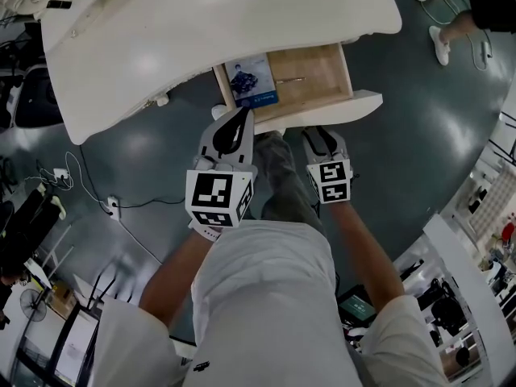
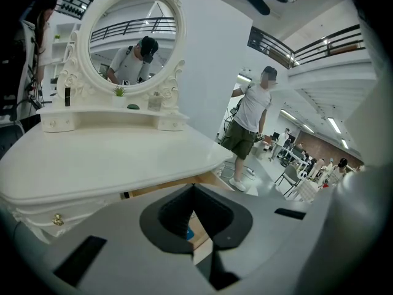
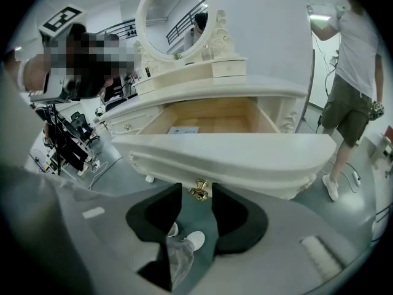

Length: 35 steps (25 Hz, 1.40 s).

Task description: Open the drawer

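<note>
Right gripper view: drawer (image 3: 221,147) stands well out from under the tabletop (image 3: 245,90); opening looks done. Right gripper (image 3: 196,188) jaws are spread either side of its brass knob (image 3: 199,192), not pinching; left gripper (image 2: 194,188) jaws are pressed together, empty.

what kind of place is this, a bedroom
Probably a lab or workshop, not a home: the dressing table stands on bare grey floor among cables, office chairs and other people.
</note>
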{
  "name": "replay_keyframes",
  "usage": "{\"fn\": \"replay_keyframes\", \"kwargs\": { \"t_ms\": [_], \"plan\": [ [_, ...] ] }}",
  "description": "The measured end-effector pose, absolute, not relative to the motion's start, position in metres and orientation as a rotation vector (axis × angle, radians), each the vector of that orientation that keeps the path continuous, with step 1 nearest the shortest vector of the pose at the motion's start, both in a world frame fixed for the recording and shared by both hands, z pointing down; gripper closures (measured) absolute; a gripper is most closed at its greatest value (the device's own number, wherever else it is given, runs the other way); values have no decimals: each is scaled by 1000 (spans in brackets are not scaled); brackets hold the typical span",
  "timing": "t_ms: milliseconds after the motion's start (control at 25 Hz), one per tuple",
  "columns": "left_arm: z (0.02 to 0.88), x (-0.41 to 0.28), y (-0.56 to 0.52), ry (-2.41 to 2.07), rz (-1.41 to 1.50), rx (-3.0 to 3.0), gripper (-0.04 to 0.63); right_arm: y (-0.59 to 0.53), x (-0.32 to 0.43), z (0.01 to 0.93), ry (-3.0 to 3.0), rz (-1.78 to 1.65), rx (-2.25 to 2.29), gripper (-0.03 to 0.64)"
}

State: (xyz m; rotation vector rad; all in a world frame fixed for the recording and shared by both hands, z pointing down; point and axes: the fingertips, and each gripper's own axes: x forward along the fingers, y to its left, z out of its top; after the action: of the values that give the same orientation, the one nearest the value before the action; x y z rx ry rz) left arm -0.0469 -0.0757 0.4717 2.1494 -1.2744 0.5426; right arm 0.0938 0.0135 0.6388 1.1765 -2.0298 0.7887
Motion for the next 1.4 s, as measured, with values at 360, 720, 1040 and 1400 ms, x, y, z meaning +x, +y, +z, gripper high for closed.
{"fn": "replay_keyframes", "kwargs": {
  "t_ms": [360, 720, 1040, 1400],
  "plan": [
    [449, -45, -84, -1290, 520, 2173, 586, 14, 90, 584, -2105, 875, 1128, 410],
    [423, -46, -84, -1307, 495, 2187, 586, -10, 90, 533, -2187, 841, 1171, 410],
    [394, -57, -81, -1353, 439, 2188, 586, -38, 88, 483, -2299, 776, 1187, 410],
    [356, -56, -70, -1367, 367, 2220, 588, -57, 83, 411, -2434, 649, 1230, 414]
  ]
}}
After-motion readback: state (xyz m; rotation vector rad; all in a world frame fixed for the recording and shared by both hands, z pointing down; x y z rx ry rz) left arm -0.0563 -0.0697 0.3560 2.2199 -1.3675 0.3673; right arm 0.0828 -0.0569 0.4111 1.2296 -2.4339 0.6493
